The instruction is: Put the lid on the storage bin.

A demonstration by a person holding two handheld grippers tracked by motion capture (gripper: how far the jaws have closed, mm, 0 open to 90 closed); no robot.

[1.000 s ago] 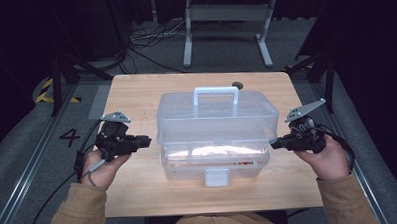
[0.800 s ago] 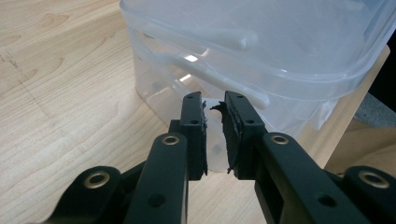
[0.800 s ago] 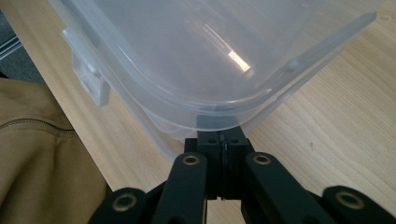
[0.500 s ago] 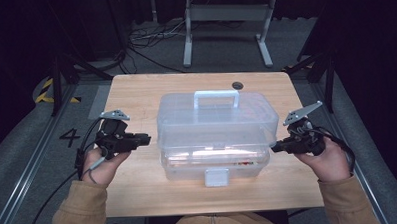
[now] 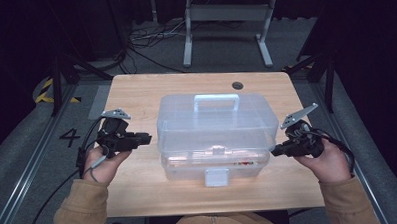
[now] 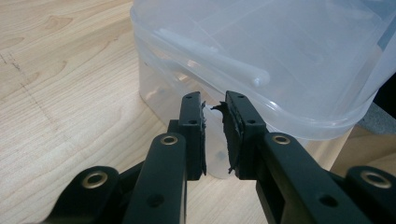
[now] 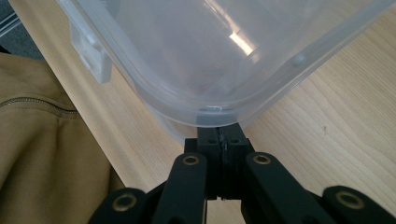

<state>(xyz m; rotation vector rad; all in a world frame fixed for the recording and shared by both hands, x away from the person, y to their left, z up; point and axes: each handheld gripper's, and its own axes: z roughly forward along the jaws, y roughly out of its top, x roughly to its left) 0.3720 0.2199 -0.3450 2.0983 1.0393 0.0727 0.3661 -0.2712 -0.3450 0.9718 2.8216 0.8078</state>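
High view: clear plastic storage box (image 5: 217,134) with a handle (image 5: 216,99) on its lid sits mid-desk, white latch (image 5: 216,177) on the near wall facing the person. Wooden desk (image 5: 136,94) has a small round hole (image 5: 237,85) at the far right. Left gripper (image 5: 146,139) is held at the box's left side, just beside the lid rim, pointing right. Right gripper (image 5: 275,152) is at the box's right near corner, pointing left, tips at the lid edge. Both hands come in from the near edge in tan sleeves (image 5: 85,208).

Left gripper view: left gripper (image 6: 215,133) jaws stand a little apart, a narrow gap between the torn black pads (image 6: 233,126); nothing is pinched, the box's corner (image 6: 243,70) just beyond the tips. Its jaws have just been easing slightly wider, with nothing between them.

Right gripper view: right gripper (image 7: 223,140) jaws are pressed together, no gap, tips right under the box's rounded lid rim (image 7: 210,109); cannot tell if they touch it. White latch (image 7: 91,51) shows to the left, tan jacket (image 7: 42,154) beyond the desk edge.
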